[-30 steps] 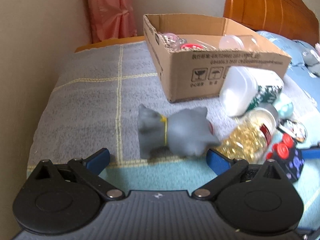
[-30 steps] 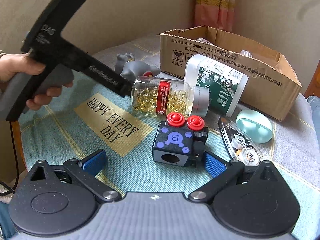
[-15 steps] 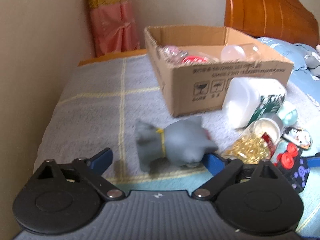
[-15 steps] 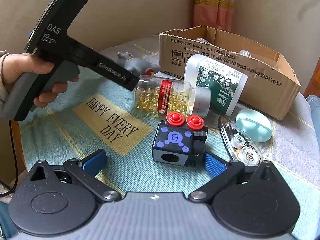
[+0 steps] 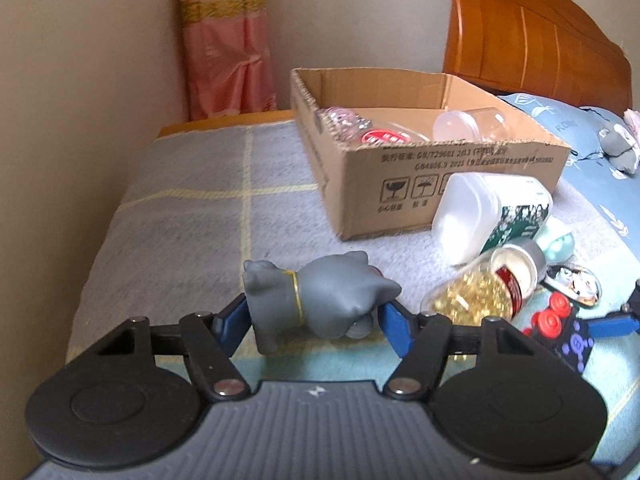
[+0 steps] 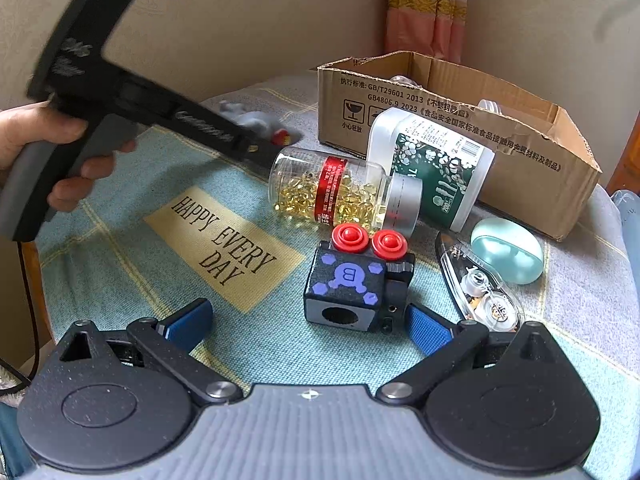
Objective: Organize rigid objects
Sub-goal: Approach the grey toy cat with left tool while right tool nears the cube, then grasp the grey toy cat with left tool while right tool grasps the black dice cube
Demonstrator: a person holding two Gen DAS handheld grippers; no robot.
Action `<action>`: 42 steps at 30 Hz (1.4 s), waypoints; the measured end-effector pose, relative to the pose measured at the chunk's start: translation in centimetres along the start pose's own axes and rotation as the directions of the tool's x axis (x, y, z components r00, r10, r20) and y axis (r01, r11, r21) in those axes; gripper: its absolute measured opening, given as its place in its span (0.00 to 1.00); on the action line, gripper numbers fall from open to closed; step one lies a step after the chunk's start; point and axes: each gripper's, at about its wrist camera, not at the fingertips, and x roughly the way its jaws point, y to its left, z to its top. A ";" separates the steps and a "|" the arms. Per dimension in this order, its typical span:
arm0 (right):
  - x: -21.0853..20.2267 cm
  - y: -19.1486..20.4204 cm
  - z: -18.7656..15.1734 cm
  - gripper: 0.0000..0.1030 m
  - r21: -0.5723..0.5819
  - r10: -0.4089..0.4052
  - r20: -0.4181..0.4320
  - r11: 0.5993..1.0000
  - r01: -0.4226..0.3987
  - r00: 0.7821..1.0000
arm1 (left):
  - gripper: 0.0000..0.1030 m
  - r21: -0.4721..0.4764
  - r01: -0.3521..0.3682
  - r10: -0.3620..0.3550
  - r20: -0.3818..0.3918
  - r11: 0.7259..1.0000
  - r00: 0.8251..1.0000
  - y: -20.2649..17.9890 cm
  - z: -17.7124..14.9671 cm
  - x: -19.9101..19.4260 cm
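The left hand-held gripper (image 5: 314, 318) is clamped on a grey toy cat (image 5: 316, 300), its blue pads pressed against the figure's two ends; the cat lies on its side, and whether it rests on the checked cloth surface (image 5: 192, 208) or is just lifted cannot be told. Ahead of this gripper and slightly to its right stands an open cardboard box (image 5: 452, 184) with a few clear containers inside. To the gripper's right, a white-lidded green bottle (image 5: 492, 216) lies against the box front, with a jar of golden capsules (image 5: 480, 296) on its side just in front of it.

The right hand-held gripper (image 6: 308, 326) sits with its jaws spread apart, holding nothing. A black cube with two red buttons (image 6: 354, 286) stands just ahead between its fingers, close beside the right one. Further to this gripper's right lie a clear correction-tape dispenser (image 6: 480, 292) and a pale teal oval case (image 6: 508, 250), touching or nearly so. To its left, the cloth bears a yellow patch reading "HAPPY EVERY DAY" (image 6: 224, 240).
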 end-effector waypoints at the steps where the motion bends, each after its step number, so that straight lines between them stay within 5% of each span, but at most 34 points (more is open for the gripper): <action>1: 0.0 -0.1 0.0 1.00 0.005 -0.007 -0.003 1.000 0.007 1.000 | 0.66 -0.009 -0.004 0.004 -0.002 1.000 1.000 0.2 -0.3 -0.4; 8: 0.7 -1.3 1.3 0.99 0.058 -0.064 -0.035 0.996 0.066 0.997 | 0.64 -0.046 -0.024 0.024 -0.005 0.999 1.000 0.3 -1.9 -1.9; 12: 0.9 -1.2 2.0 0.85 0.050 -0.057 -0.025 0.997 0.058 0.998 | 0.66 -0.031 -0.043 0.043 0.004 0.999 0.999 0.0 -1.8 -1.8; 22: 0.9 -1.1 2.3 0.72 0.076 -0.086 -0.023 0.993 0.088 0.996 | 0.79 -0.041 -0.049 0.050 0.021 0.998 0.999 -0.5 -0.8 -0.9; 27: 0.6 -1.4 2.5 0.59 0.089 -0.096 -0.028 0.991 0.098 0.995 | 0.77 -0.054 -0.036 0.036 0.015 0.998 0.999 -0.3 -0.6 -0.6; 42: -1.3 -3.2 3.0 0.59 0.043 -0.030 -0.062 0.999 0.032 0.998 | 0.75 0.093 0.016 -0.011 -0.060 0.996 0.998 -0.2 0.2 -2.6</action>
